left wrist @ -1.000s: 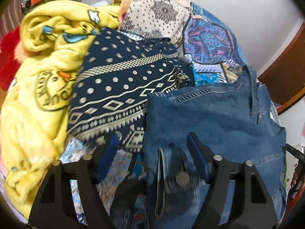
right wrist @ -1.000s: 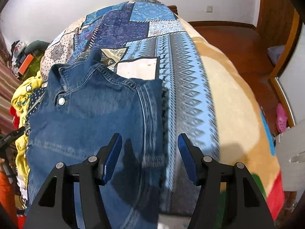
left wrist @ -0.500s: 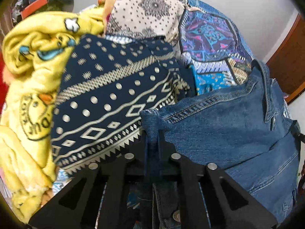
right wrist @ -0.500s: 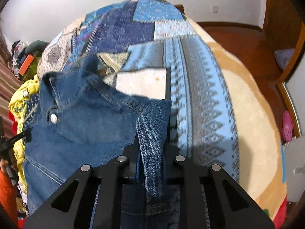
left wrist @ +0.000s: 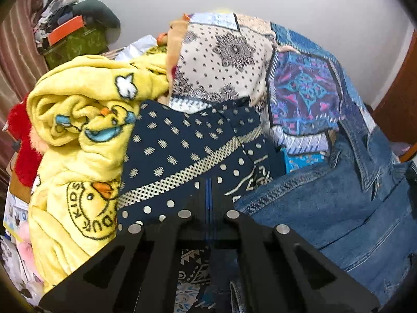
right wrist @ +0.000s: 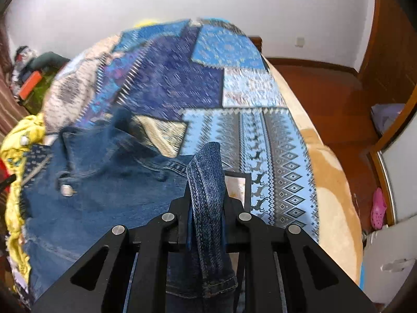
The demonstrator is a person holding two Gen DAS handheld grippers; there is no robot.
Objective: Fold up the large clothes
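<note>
A blue denim jacket lies on the patchwork bedspread. My right gripper is shut on a fold of the jacket's denim edge, which stands up between the jaws. In the left wrist view the denim jacket lies to the right. My left gripper is shut with the jaws pressed together, and no denim shows between the tips; below them the view is dark.
A dark navy patterned cloth and a yellow duck blanket are piled at the left. A red fluffy item lies beyond them. Wooden floor and a pink shoe lie right of the bed.
Both grippers closed from open a second ago. The right gripper has lifted the denim edge. The denim fold seen between the left jaws half a second ago no longer shows.
</note>
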